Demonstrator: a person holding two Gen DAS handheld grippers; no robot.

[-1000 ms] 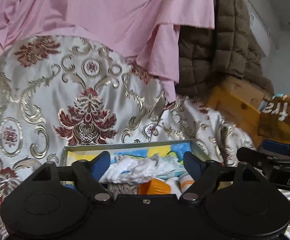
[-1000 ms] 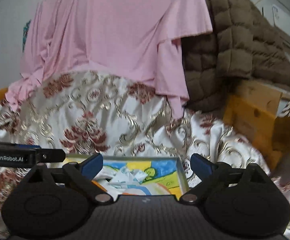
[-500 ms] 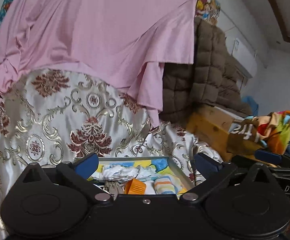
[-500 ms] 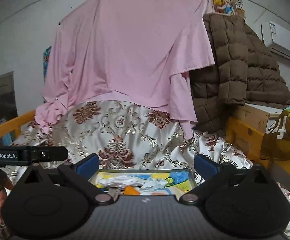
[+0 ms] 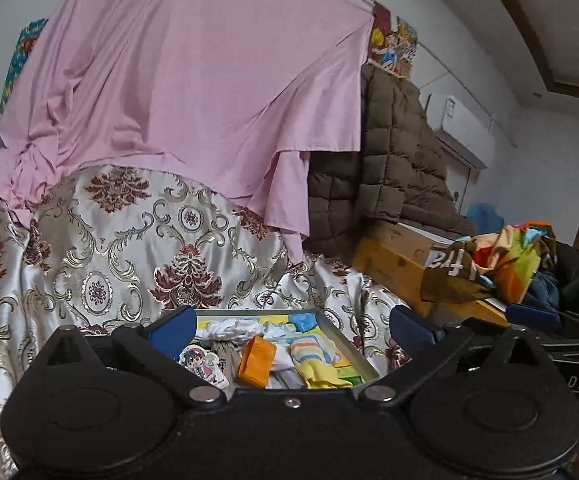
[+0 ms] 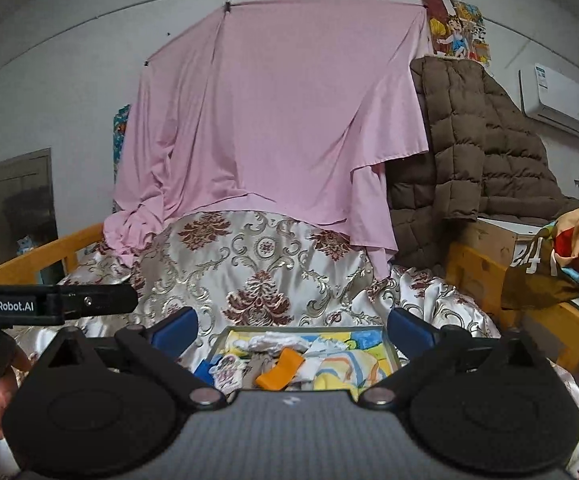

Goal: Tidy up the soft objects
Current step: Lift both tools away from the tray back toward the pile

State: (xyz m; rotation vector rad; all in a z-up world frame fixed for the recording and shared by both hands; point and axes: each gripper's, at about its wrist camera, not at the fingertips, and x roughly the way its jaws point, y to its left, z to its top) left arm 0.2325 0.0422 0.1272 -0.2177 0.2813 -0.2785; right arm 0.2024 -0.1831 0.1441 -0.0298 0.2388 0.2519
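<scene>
On the patterned bedspread (image 6: 257,264) lies the shallow tray (image 6: 390,350), and the soft objects are inside it: a white cloth (image 6: 273,342), an orange piece (image 6: 279,372) and a striped sock (image 5: 313,354). The left gripper (image 5: 289,326) has just been opening its jaws; they stand spread wide with nothing between them. The right gripper (image 6: 291,326) is also spread and holds nothing. Both hover apart from the tray, near its close edge. I judge that the step in hand is a pause between placements, or perhaps the end of the sorting. The next move, if any, calls for choosing one loose item and lowering the gripper over it before closing.
</scene>
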